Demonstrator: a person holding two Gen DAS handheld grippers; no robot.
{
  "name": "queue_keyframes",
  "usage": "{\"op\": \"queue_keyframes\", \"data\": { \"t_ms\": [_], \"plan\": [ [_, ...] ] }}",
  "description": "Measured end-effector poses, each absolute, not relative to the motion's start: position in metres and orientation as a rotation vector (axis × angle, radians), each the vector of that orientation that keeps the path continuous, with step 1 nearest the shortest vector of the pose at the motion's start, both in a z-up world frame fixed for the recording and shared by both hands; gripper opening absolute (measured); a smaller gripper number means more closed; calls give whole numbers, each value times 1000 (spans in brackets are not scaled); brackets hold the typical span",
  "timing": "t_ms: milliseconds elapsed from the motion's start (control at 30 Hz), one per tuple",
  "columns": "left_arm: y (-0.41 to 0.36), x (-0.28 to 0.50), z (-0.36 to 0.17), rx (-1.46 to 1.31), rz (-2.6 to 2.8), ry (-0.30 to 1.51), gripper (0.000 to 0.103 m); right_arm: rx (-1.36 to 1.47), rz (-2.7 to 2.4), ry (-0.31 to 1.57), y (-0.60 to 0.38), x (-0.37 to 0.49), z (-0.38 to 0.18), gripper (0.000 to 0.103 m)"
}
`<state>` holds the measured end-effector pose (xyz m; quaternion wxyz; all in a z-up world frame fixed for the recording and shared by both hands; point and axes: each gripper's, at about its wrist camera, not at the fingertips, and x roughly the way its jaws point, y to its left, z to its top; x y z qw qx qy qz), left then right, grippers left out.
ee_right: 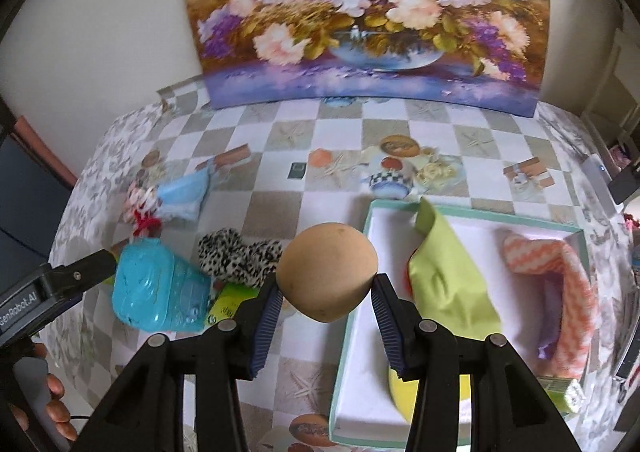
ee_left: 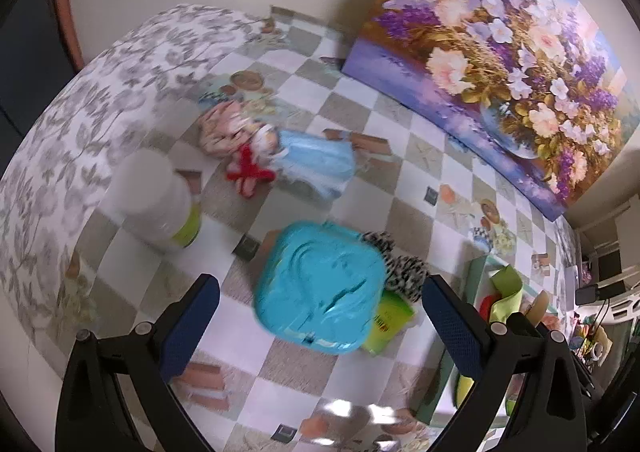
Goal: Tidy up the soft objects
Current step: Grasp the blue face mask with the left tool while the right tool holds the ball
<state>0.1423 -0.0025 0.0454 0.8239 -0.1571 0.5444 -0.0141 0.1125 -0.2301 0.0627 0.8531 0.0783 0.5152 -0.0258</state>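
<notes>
My right gripper (ee_right: 326, 310) is shut on a tan egg-shaped sponge (ee_right: 326, 272) and holds it in the air beside the left edge of a white box with a mint rim (ee_right: 472, 212). A green cloth (ee_right: 444, 276), an orange zigzag cloth (ee_right: 560, 284) and something yellow (ee_right: 400, 392) lie in that box. My left gripper (ee_left: 320, 332) is open, its pads well apart above a teal plastic case (ee_left: 320, 288) and not touching it. A black-and-white fuzzy piece (ee_left: 400, 264) lies against the case. Farther back lie a blue cloth with red yarn (ee_left: 312, 164) and a pink knitted piece (ee_left: 224, 128).
A white bottle with a green label (ee_left: 156, 200) stands at the left on the checkered tablecloth (ee_left: 360, 112). A green packet (ee_left: 388, 324) sticks out from under the teal case. A large flower painting (ee_right: 360, 12) leans on the wall at the back. A person's hand (ee_right: 52, 404) holds the left gripper.
</notes>
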Motion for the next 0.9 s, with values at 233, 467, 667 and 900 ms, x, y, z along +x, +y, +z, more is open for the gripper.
{"op": "queue_keyframes", "data": {
  "t_ms": [233, 467, 667, 900],
  "plan": [
    [-9, 172, 48, -271, -47, 1138, 101, 181, -87, 1067, -244, 129, 73, 49],
    [-20, 230, 41, -59, -50, 1211, 101, 157, -102, 1082, -251, 153, 69, 49],
    [-41, 268, 9, 153, -47, 1312, 101, 184, -108, 1099, -259, 165, 60, 49],
    [-57, 291, -26, 226, -90, 1416, 82, 213, -108, 1108, -264, 169, 54, 49]
  ]
}}
